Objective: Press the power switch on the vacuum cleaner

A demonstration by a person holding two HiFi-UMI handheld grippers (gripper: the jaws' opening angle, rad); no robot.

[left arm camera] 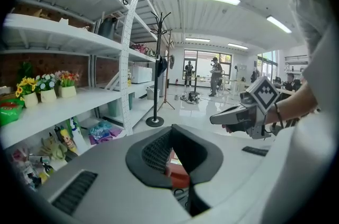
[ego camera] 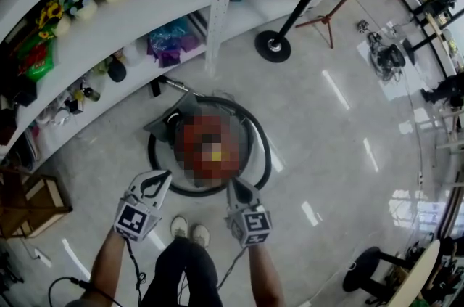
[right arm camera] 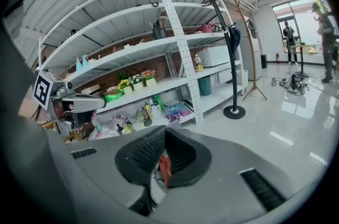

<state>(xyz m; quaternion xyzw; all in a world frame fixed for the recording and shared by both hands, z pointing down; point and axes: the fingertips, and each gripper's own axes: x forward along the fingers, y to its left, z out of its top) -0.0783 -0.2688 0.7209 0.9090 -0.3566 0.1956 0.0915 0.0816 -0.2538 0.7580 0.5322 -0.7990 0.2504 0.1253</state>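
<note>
The vacuum cleaner (ego camera: 203,142) sits on the glossy floor, a red rounded body ringed by its black hose (ego camera: 262,146). Both grippers hang above its near edge, the left gripper (ego camera: 164,175) over the near-left part of the hose loop, the right gripper (ego camera: 233,186) over the near-right. Each gripper has its jaws pressed together at the tips and pinches nothing; in both gripper views only a sliver of the red body shows through the hollow between the pads. The person's shoes (ego camera: 188,229) stand just on the near side of the vacuum cleaner, and the white shelf rack (ego camera: 130,15) runs along its far-left side.

The power switch cannot be made out on the red top, so the first risk is a press on the wrong spot. A gripper coming down from this height onto a domed lid could land on another button or on bare plastic and do nothing.

The second risk is slip. The closed tips make a narrow point, and an off-centre push on a curved shell would likely skid sideways. If the vacuum cleaner rides on wheels, as such machines usually do, a slanted push on this smooth floor could roll it toward the shelf rack instead of working the switch.

The hose is the third worry: it lies between the shoes and the body, so a step closer could tread on it or drag the machine, and a descending gripper could snag the loop
</note>
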